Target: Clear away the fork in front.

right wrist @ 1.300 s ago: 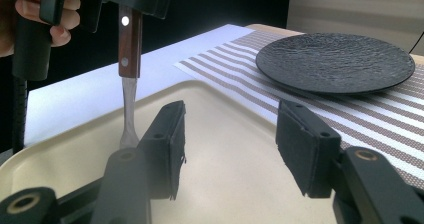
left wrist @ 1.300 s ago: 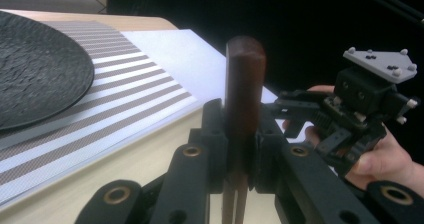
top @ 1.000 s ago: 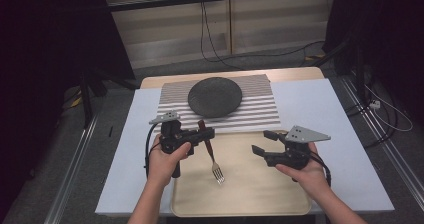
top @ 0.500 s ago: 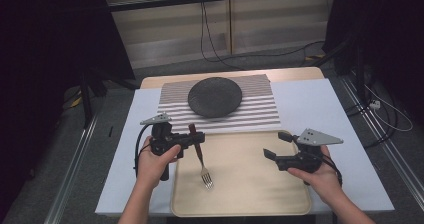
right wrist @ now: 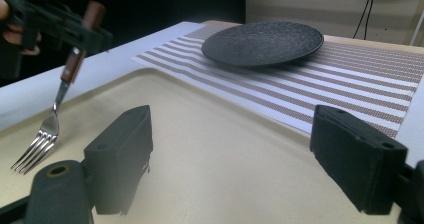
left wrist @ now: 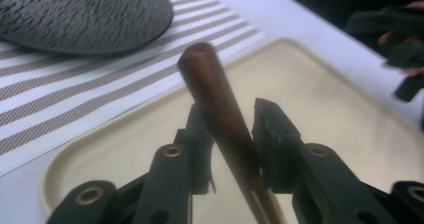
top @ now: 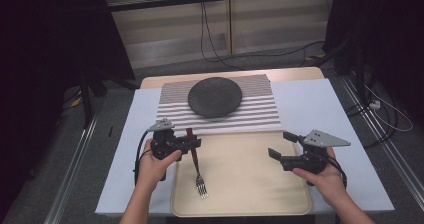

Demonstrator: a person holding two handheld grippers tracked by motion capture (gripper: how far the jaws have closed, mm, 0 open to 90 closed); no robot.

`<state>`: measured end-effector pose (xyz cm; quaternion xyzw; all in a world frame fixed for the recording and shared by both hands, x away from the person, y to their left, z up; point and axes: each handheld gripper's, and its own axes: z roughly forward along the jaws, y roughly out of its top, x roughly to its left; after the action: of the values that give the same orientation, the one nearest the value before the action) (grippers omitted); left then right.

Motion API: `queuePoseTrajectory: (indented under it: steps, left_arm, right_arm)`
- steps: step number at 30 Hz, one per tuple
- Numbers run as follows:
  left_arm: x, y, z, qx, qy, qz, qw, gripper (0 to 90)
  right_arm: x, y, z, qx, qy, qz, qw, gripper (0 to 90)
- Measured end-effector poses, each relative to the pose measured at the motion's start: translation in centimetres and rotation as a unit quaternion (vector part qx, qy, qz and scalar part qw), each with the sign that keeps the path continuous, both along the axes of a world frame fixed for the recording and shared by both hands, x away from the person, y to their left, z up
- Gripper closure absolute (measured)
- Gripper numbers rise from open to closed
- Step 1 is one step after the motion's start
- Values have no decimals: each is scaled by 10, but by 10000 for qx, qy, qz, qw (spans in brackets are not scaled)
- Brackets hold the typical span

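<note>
Since a second ago the left claw [top: 196, 143] has lowered the fork [top: 196, 170] until its tines touch the cream tray [top: 250, 204], and its jaws have just been easing apart around the wooden handle, suggesting release, while the right claw [top: 280, 145] waits open.

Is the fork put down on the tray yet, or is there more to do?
Nearly. The fork has its tines low over the beige tray, maybe touching it, and its wooden handle stands between the left gripper jaws, which have just been opening; a gap shows beside the handle. The right gripper hovers open and empty over the tray. Left to do: let the fork lie flat. The black plate sits bare on the striped mat.
</note>
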<state>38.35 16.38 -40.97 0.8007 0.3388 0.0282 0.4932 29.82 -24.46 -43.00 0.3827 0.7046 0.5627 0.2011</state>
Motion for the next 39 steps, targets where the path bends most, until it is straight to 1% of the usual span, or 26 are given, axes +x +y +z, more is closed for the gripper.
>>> queuePoseTrajectory:
  steps: [2, 4, 5, 8, 10, 11, 15, 17, 23, 27, 28, 31, 34, 37, 39]
  left_arm:
    - [1, -1, -8, 106, -4, 12, 9999, 672]
    - [2, -2, -14, 120, 16, -34, 9999, 658]
    - [2, -2, -16, 112, 42, -36, 9999, 655]
    - [2, -2, -20, 62, 3, -37, 10000, 650]
    - [2, -1, -22, 88, -11, -22, 10000, 644]
    - [2, 0, -23, 67, -4, -28, 10000, 643]
    - [3, 3, -29, 38, 25, 49, 10000, 632]
    - [3, 5, -30, 46, 35, 95, 9999, 628]
    - [2, 6, -31, 33, 14, 99, 9999, 626]
    - [2, 8, -33, 95, 12, 109, 9999, 616]
    - [3, 9, -34, 139, 22, 121, 9998, 611]
    - [5, 12, -35, 157, 41, 178, 9997, 608]
    - [6, 13, -36, 218, 8, 182, 9996, 604]
    - [7, 14, -37, 210, 4, 221, 9995, 600]
    - [8, 14, -37, 160, 27, 245, 9996, 600]
  right_arm:
    - [-1, 0, 0, -15, 0, -18, 10000, 170]
    - [-1, 0, -1, -17, 29, -13, 10000, 171]
    - [-1, -1, -2, -51, 37, -12, 10000, 169]
    - [-2, -1, -2, -34, 37, -14, 10000, 169]
    - [-1, -1, -2, -14, 29, -18, 10000, 168]
    - [-1, -1, -2, -13, 32, -25, 10000, 167]
    - [-1, 0, -3, -6, 57, -35, 10000, 167]
    - [-1, 0, -3, -16, 39, -29, 10000, 167]
    - [-2, 0, -2, -8, 52, -43, 10000, 167]
    - [-2, -2, -1, 8, 24, -49, 10000, 167]
    - [-2, -3, -1, 13, 27, -39, 10000, 167]
    - [-2, -4, -1, -16, 16, -38, 10000, 167]
    - [-2, -5, -2, -25, 22, -52, 10000, 167]
    - [-2, -5, -2, -30, 8, -35, 10000, 168]
    - [-2, -6, -2, -28, -4, -35, 10000, 168]
